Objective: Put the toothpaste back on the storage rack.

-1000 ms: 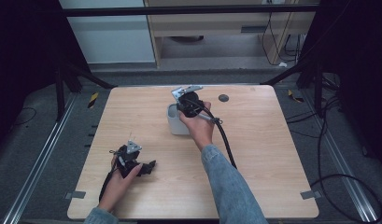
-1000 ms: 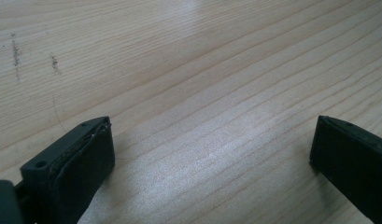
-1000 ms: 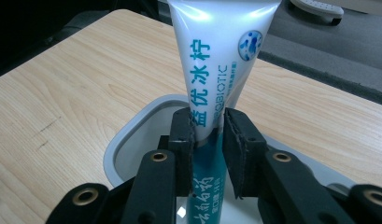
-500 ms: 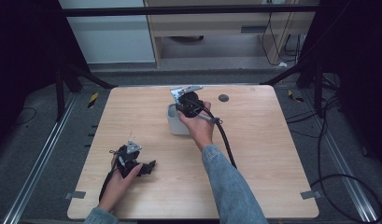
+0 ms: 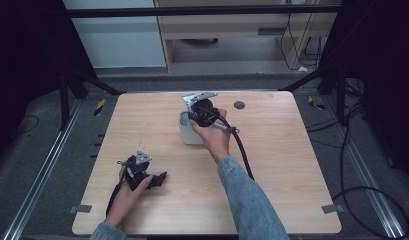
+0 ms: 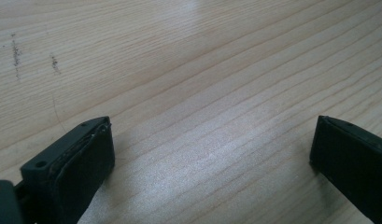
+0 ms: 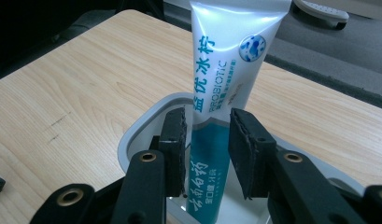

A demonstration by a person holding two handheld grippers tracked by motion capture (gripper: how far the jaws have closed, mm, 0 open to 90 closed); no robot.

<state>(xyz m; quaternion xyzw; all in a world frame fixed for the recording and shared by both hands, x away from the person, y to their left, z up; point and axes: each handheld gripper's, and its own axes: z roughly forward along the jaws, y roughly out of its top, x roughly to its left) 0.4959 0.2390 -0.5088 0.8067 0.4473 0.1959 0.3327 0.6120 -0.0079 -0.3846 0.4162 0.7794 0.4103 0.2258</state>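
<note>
Bright tabletop glare, dark surroundings

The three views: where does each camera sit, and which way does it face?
High view: above the person's side, facing down on the table; forearms, both hands visible.
Left gripper view: on the left hand-held gripper, facing bare wood, jaws apart.
Right gripper view: on the right hand-held gripper, facing a toothpaste tube in a white cup.
Shared: the cup.

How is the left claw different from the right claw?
The left claw is spread wide with nothing between its jaws; the right claw has its jaws narrow, on either side of a white-and-teal toothpaste tube. The left sits low over the bare wooden table; the right reaches into a white cup. Both have black jaws.
</note>
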